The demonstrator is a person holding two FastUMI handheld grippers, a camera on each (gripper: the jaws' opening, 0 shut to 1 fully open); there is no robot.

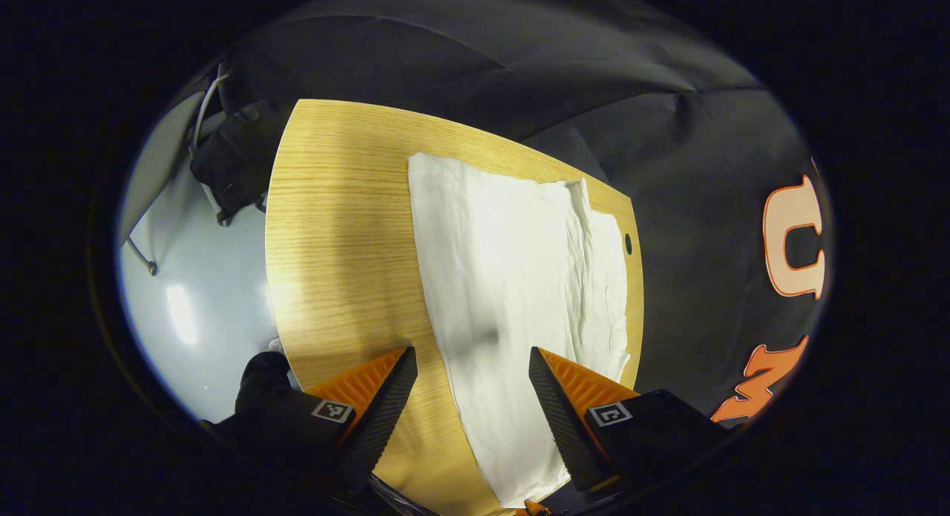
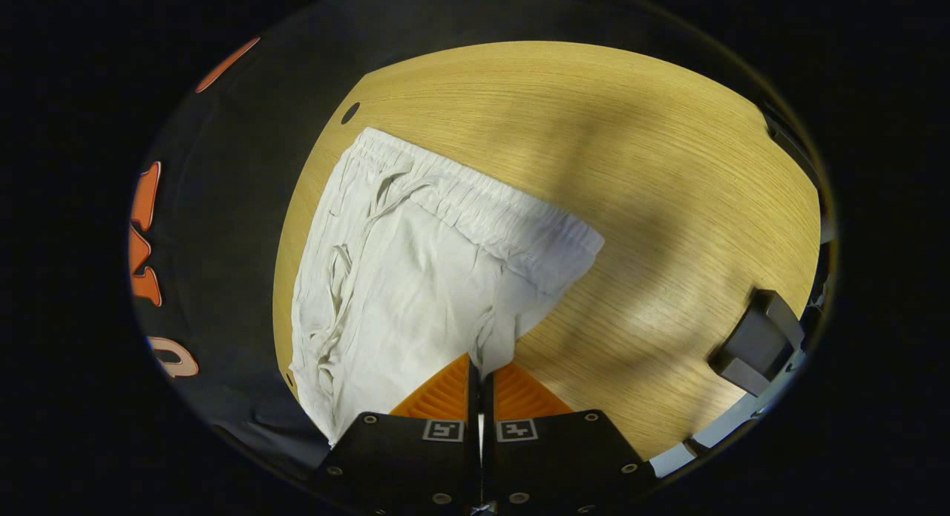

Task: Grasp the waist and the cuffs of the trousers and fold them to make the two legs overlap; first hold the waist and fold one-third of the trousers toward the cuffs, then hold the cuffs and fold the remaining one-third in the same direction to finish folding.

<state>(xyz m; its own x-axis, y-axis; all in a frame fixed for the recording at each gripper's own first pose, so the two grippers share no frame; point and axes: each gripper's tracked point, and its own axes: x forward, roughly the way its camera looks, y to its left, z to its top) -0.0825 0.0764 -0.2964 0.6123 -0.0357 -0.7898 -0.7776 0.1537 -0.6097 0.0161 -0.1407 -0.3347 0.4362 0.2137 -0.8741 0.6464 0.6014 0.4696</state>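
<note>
White trousers (image 1: 512,278) lie flat on the wooden table (image 1: 334,241), running away from my left gripper (image 1: 472,367). That gripper is open and hovers over the cloth's near part; one finger is over bare wood, the other over the fabric. In the right gripper view the elastic waistband (image 2: 482,200) with its drawstring (image 2: 349,263) lies at the far end of the trousers (image 2: 401,293). My right gripper (image 2: 479,371) is shut, with a side edge of the cloth drawn in between its fingertips below the waistband.
A round cable hole (image 2: 349,113) sits near the table's far corner, close to the waistband. A dark grey block (image 2: 757,341) stands at the table's right edge. Bare wood (image 2: 631,167) spreads beyond the waistband. Grey floor (image 1: 193,301) and a black chair-like object (image 1: 230,167) lie off the table's left side.
</note>
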